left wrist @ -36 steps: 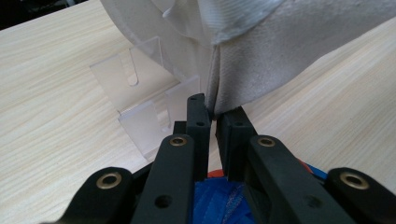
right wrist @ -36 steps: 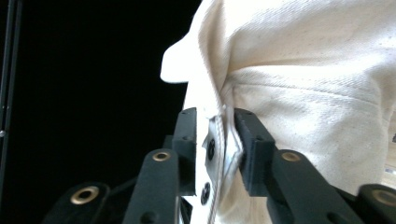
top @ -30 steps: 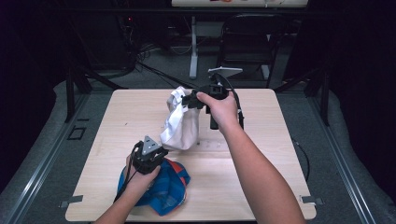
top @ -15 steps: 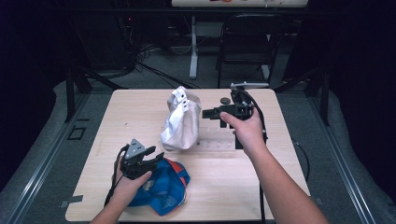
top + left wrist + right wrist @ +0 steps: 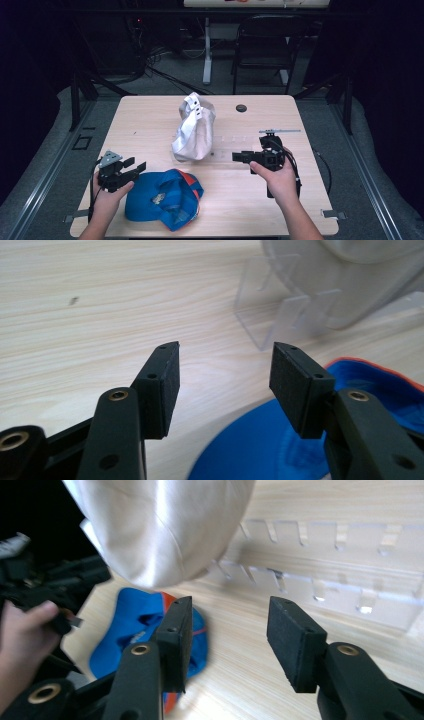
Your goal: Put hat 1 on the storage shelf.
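We worked at the table [image 5: 150,120] with a white cap [image 5: 192,130] perched on a clear rack [image 5: 227,147] near its middle, and we took that cap as our marker. A blue cap [image 5: 162,197] with an orange edge lay flat on the wood in front of the white cap, toward our side, and a little to its left. Our left gripper [image 5: 131,169] hovered just left of the blue cap, at its rim, jaws spread and holding nothing; in the left gripper view its pads [image 5: 167,385] stood apart over bare wood, with the blue cap [image 5: 260,445] below them and the rack [image 5: 280,315] beyond. Our right gripper [image 5: 239,157] sat to the right of the white cap, well clear of it, pointing back toward it, jaws likewise parted and empty. In the right gripper view the white cap [image 5: 165,525] hung above the slotted rack [image 5: 325,570], and the blue cap [image 5: 145,625] lay beneath it beside our left hand [image 5: 22,630]. A small dark disc [image 5: 241,108] marked the wood behind and right of the white cap.
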